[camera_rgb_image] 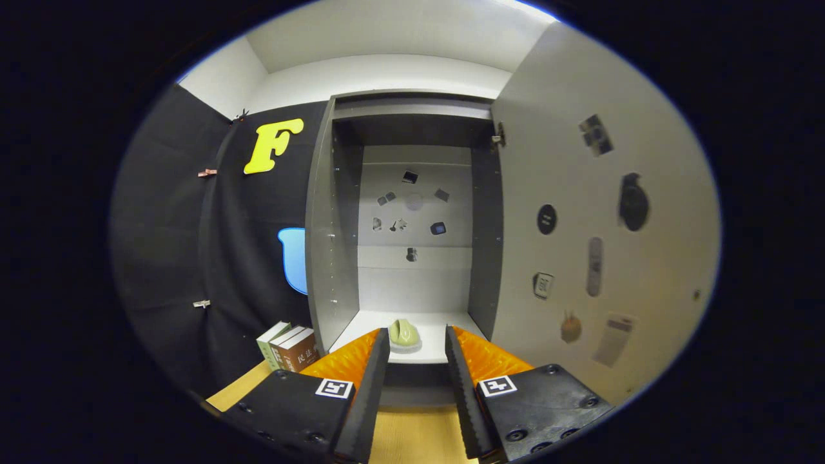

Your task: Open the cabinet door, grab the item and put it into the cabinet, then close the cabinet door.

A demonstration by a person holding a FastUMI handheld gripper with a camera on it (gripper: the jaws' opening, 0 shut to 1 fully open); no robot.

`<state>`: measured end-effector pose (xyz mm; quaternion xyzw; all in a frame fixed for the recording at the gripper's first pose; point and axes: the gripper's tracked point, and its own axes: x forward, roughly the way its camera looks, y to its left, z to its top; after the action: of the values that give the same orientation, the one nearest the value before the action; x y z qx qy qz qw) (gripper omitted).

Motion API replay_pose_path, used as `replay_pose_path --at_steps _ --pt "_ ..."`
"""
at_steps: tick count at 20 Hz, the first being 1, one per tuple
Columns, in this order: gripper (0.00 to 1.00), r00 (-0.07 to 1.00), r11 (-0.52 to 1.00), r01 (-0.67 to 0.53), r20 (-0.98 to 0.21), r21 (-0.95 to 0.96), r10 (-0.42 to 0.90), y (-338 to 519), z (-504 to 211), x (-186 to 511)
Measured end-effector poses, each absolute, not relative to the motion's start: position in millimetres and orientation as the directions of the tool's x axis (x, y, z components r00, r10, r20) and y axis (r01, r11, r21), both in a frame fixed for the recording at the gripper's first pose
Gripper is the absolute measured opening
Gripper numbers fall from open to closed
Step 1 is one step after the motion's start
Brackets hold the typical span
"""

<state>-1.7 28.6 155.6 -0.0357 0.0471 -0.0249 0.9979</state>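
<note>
The grey cabinet [335, 212] stands open ahead of me. Its door [599, 258] is swung out to the right, with stickers and small items on its inner face. A small pale green item [403, 333] lies on the cabinet's white bottom shelf [361, 328], just beyond my fingertips and between their lines. My gripper [416, 341] is open, its fingers apart with nothing between them, held just in front of the shelf's front edge.
Three books [288, 347] stand to the left of the cabinet on the wooden tabletop [412, 438]. Small pictures are stuck to the cabinet's back panel [412, 212]. Black cloth covers the wall on the left.
</note>
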Motion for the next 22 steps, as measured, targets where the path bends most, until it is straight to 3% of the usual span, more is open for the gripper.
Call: replay_pose_path --at_steps 4,10,12,17,22 --pt "0.56 0.993 0.991 0.061 -0.097 -0.116 -0.072 8.1 162.5 -64.8" --pt "0.56 0.992 0.998 0.064 -0.109 -0.019 -0.066 -40.2 172.8 -134.3" --pt "0.56 0.984 0.996 0.076 -0.157 -0.054 -0.084 -71.6 161.6 -154.5" --pt "0.56 0.978 0.997 0.048 -0.199 -0.057 -0.059 -126.0 162.8 -186.8" --pt "0.56 0.979 0.994 0.112 -0.171 0.005 -0.109 -203.0 171.2 -189.9"
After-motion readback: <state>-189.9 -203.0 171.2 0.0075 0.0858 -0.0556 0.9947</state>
